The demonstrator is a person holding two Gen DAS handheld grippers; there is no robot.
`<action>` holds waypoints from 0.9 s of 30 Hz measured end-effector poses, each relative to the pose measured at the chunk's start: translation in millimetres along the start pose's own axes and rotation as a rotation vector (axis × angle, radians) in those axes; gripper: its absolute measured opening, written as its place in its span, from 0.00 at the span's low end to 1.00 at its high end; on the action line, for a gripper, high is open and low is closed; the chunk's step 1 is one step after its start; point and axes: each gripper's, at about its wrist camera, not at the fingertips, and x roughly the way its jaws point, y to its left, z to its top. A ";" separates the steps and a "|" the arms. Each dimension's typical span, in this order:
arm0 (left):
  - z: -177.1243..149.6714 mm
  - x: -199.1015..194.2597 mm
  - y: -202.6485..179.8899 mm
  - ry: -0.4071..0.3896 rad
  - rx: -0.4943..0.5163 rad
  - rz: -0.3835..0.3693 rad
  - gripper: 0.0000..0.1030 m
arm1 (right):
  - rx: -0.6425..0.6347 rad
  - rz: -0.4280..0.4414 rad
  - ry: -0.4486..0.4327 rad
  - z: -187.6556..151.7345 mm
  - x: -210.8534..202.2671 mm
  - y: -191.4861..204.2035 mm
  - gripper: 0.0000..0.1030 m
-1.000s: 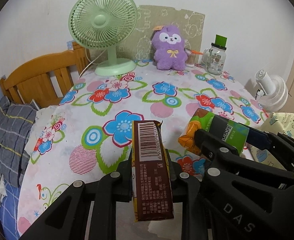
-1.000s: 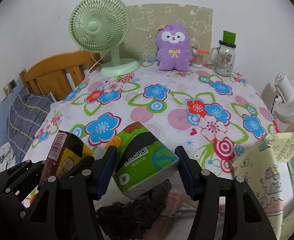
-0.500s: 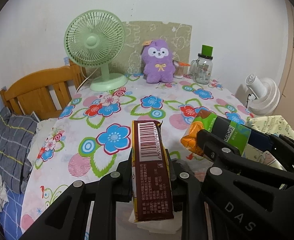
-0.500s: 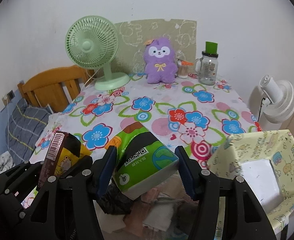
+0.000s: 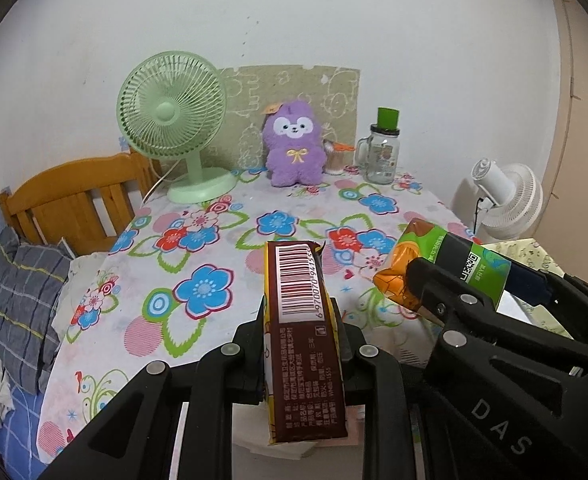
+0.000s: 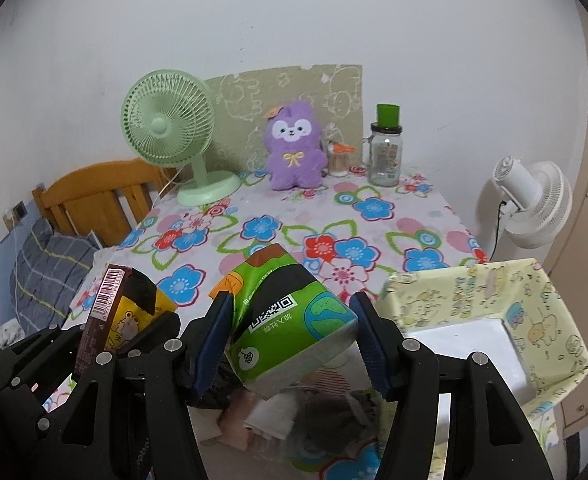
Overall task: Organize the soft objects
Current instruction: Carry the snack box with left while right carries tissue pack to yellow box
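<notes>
Above the near edge of the tabletop [image 6: 374, 216] you hold both loads clear of the cloth. Your left gripper [image 5: 300, 344] has its jaws clenched on the slim brown tissue pack [image 5: 302, 344], barcode end pointing away. Your right gripper [image 6: 291, 344] grips the green tissue pack [image 6: 289, 328] across its width, tilted. By the look of it, you are mid-carry: two soft packs are picked and neither is put down yet. Below the jaws lies a heap of crumpled cloths [image 6: 294, 412], probably still to sort. The yellow fabric bin [image 6: 490, 320] at the near right looks empty, its white floor bare, and seems the likely drop.

Room is good across the middle of the flowered tabletop. Far off stand the green fan [image 6: 173, 136], purple plush [image 6: 294, 148] and glass jar [image 6: 386, 156]. Mind the bin's near rim just beside your right jaw.
</notes>
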 end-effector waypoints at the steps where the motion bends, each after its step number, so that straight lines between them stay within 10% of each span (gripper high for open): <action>1: 0.6 -1.5 -3.2 -0.004 0.003 -0.003 0.21 | 0.002 -0.002 -0.004 0.3 -2.2 -2.7 0.61; 27: 13.5 -12.7 -103.7 -0.053 0.084 -0.131 0.21 | 0.111 -0.119 -0.084 -6.3 -50.0 -103.1 0.61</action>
